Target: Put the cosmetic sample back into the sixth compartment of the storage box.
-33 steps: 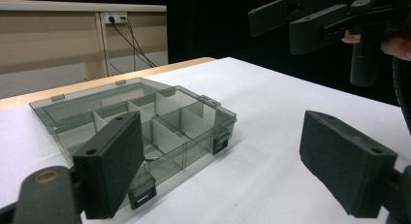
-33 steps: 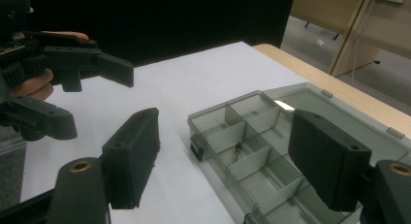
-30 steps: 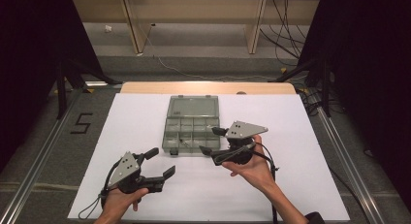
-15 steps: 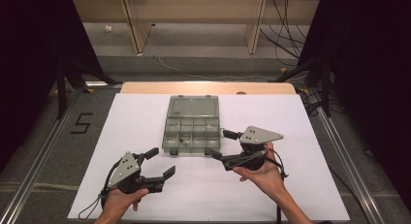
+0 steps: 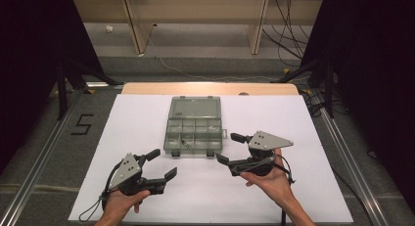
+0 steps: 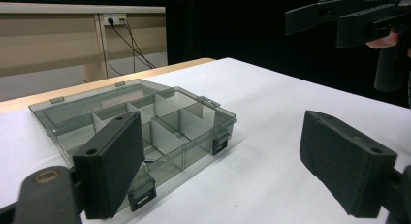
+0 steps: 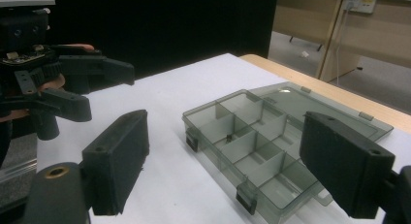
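**Right tongs back off from the open compartment box**

The compartment box point(image 5: 194, 126) lies in the middle of the white worktop point(image 5: 293, 118), its clear lid folded back flat on the far side and its divided tray facing up. One small dark item point(image 7: 229, 136) sits in a near compartment; the other cells look empty, though the smoky plastic makes that hard to confirm.

The right tongs point(image 5: 234, 148) have moved since a second ago: they were right at the box's near right corner, and now they sit just right of it, clear of the rim and a little nearer the person. Their jaws have just been opening and now stand wide, with nothing between them. The right gripper view looks across the worktop at the tray from its latch side.

The left tongs point(image 5: 162, 164) have stayed where they were, near and left of the box, jaws spread wide and empty, aimed toward the box's near left corner.

My reading is that the right hand has just let go of the box or finished a touch on it. With both tongs empty, the next step likely calls for a fresh approach to the tray or its lid.
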`<state>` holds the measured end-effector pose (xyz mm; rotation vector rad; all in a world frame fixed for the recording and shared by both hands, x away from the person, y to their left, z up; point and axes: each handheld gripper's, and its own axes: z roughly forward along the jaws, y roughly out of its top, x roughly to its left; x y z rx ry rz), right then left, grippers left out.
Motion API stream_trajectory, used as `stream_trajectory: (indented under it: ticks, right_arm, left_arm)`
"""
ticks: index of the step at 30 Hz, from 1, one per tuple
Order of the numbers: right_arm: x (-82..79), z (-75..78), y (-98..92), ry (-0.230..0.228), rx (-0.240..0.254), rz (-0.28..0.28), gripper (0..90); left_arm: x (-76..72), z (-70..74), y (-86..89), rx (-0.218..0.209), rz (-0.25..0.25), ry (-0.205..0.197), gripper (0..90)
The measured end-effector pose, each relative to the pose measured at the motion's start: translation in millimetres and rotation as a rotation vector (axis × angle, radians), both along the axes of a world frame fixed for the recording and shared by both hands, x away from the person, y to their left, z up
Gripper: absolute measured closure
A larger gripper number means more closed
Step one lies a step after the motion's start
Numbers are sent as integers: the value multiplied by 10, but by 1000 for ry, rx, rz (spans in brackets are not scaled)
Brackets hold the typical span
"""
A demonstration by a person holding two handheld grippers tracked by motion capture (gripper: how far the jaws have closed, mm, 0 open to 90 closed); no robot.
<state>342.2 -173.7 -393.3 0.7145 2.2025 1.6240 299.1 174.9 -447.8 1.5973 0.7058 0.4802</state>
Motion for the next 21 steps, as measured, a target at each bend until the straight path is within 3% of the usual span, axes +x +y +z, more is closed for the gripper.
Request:
stream_trajectory:
  ticks: [1, 3, 4, 6, 7, 9, 12, 16, 19, 20, 21]
  right_arm:
    - [4, -6, -11, -21, 4, -2, 191]
    - [-16, -14, -37, -6, 10, 1, 191]
    - [-14, -17, -52, -23, 10, 1, 191]
    - [-45, -18, -76, 0, 7, -8, 191]
    - [-43, -23, -92, -24, 11, -8, 192]
    - [-58, -31, -119, -29, 10, -13, 192]
    - [-87, -61, -152, -16, 14, -16, 194]
    - [-106, -102, -192, -35, 4, -20, 195]
    - [-143, -110, -240, -8, 8, -23, 194]
    - [-140, -119, -257, -36, 12, -33, 193]
    - [-152, -124, -271, -27, 12, -35, 192]
  left_arm:
    - [0, 0, 0, 0, 0, 0, 158]
    - [-1, 1, -1, 0, 0, 0, 158]
    - [-1, 1, -2, 0, -1, 0, 158]
    - [0, 0, -2, 1, -1, 0, 158]
    - [1, -2, -2, 1, 0, 1, 158]
    - [1, -2, -4, 1, -1, 1, 158]
    - [0, 3, 1, 5, -1, -4, 159]
    - [1, 4, 4, 4, 0, -7, 158]
    - [0, 2, 0, 3, 1, -3, 158]
    - [0, 1, -1, 3, 1, -3, 159]
    - [-1, 1, 0, 3, 1, -2, 158]
